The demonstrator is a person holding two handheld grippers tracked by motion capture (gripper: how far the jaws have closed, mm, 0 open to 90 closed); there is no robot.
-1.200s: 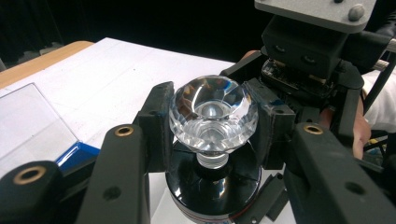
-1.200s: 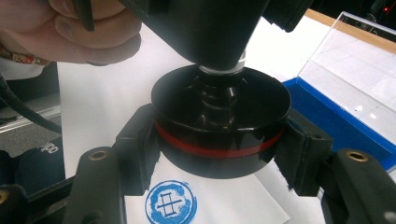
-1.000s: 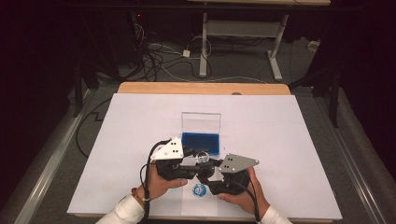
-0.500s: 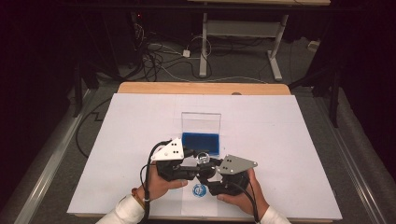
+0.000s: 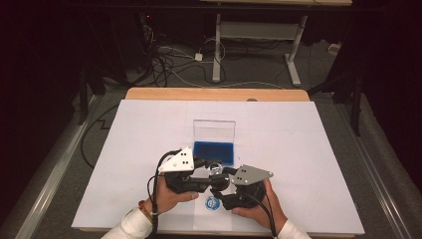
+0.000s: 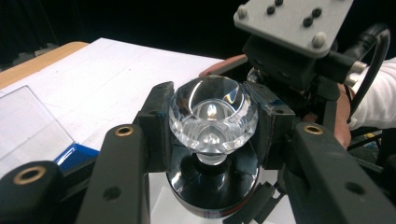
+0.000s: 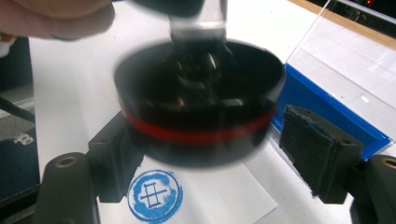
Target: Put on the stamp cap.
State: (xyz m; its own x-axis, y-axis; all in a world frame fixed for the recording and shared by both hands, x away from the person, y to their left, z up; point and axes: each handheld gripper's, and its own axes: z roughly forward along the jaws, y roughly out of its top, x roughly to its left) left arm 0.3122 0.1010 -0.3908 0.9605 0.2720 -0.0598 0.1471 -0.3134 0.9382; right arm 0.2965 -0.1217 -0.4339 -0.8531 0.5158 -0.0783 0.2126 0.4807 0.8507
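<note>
Nothing moved | left claw (image 6: 212, 135) clamps one stamp's (image 6: 212, 119) crystal knob; right claw (image 7: 224, 158) open around its base

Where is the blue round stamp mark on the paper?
The blue stamp mark is on the white paper near the table's front edge, between the person's two hands, just below the raised stamp; the right gripper view shows it under the stamp's black base.

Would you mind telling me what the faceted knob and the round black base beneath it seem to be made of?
The faceted knob looks like clear acrylic or glass: transparent, cut facets, bright glints; which of the two is unclear. The round black base seems glossy plastic, possibly metal, with a smooth reflective surface and a red band around its side. Left gripper clamps the knob.
</note>
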